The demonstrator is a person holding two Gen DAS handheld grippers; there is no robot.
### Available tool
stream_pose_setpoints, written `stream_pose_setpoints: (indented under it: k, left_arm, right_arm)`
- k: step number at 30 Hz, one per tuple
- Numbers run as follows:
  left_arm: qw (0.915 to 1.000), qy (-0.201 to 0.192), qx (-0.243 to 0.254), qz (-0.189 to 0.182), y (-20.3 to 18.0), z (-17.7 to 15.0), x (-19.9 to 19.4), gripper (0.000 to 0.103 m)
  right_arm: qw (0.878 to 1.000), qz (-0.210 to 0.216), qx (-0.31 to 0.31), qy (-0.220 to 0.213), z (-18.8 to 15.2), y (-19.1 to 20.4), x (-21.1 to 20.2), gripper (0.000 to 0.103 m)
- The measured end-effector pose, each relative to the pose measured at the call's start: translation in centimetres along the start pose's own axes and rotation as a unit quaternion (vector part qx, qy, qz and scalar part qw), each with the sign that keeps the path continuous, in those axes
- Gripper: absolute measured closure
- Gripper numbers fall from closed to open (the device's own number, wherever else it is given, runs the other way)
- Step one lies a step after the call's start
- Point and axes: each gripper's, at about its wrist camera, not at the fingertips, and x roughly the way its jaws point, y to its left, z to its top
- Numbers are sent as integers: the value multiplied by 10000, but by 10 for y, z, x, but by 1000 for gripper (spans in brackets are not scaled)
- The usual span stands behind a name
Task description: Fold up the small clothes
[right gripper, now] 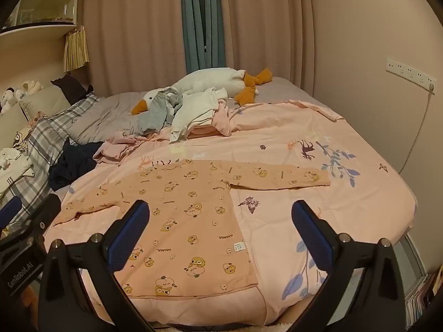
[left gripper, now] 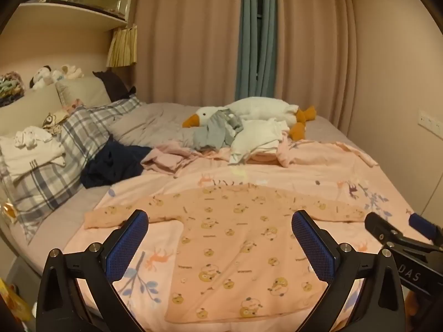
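left wrist – left tongs point(left gripper: 220, 222) wide apart, empty; right tongs point(right gripper: 220, 213) likewise – above shirt point(right gripper: 182, 221).

Warm, dim light fills a bedroom with pink walls point(right gripper: 346, 27). Beige curtains point(left gripper: 188, 41) part on a teal drape point(left gripper: 257, 36). Shelves point(left gripper: 72, 13) hang above the bed's point(right gripper: 277, 83) head corner.

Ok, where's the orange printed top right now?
The orange printed top lies spread flat on the pink sheet at the near end of the bed, sleeves out, under both open grippers, with the pile of unfolded clothes beyond it.
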Motion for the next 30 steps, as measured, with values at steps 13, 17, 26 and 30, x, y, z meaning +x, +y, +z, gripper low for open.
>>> stream_pose_setpoints:
  k: [13,17,26,30]
  left_arm:
    - [9988,-143,-387,-255,13,2,-2,0]
    - [9990,-85,-377,-225,13,0,2,0]
    - [9989,-99,-424,-184,18,2,-1,0]
    - [9986,-143,-475,-187,17,3,-2,0]
  right_arm:
    - [9996,17,91,281,5,-1,10,0]
    - [9996,-10,102,281,5,-4,11,0]
    - [9998,47,22,208,8,5,8,0]
    - [9999,44,11,166,8,7,8,0]
